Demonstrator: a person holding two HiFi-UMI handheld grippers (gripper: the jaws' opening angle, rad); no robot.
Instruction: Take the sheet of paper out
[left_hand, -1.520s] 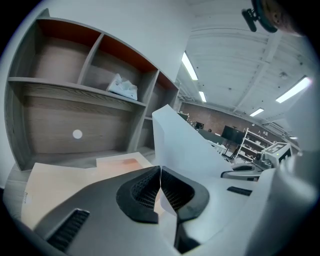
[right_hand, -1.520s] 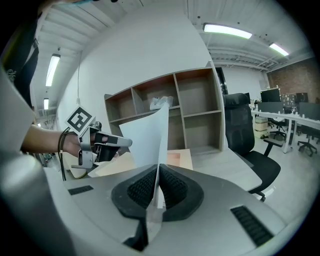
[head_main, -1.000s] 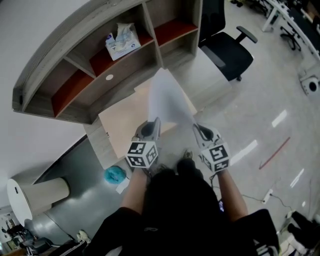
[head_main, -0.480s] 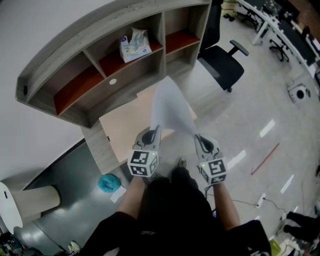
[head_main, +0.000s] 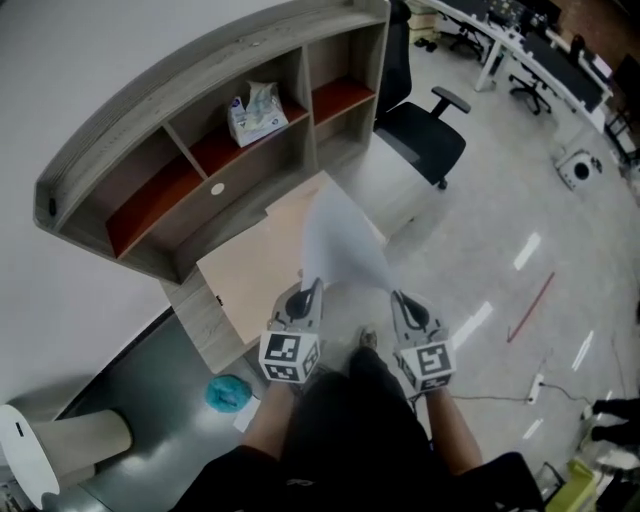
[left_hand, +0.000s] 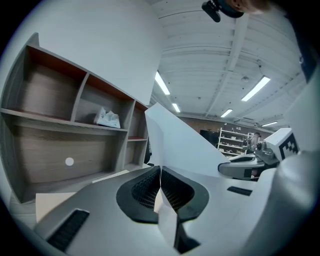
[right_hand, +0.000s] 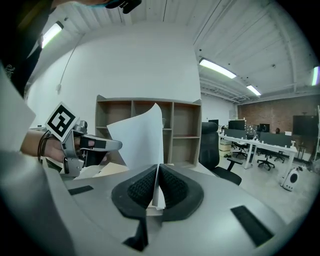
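A white sheet of paper (head_main: 338, 240) hangs in the air above the desk (head_main: 250, 265), held at its near edge by both grippers. My left gripper (head_main: 314, 287) is shut on the sheet's left corner, and my right gripper (head_main: 397, 296) is shut on its right corner. In the left gripper view the sheet (left_hand: 172, 142) rises from between the closed jaws, with the right gripper (left_hand: 222, 169) at the right. The right gripper view shows the sheet (right_hand: 142, 137) curling up from its pads, with the left gripper (right_hand: 117, 145) at the left.
A wooden shelf unit (head_main: 200, 120) stands on the desk and holds a tissue pack (head_main: 255, 112). A black office chair (head_main: 425, 135) stands to the right of the desk. A teal object (head_main: 228, 393) lies on the floor at lower left. More desks (head_main: 530, 50) fill the far right.
Both grippers have pulled back toward me and risen a little, carrying the sheet away from the shelf unit. The head view has shifted, so the shelf sits further from the grippers.
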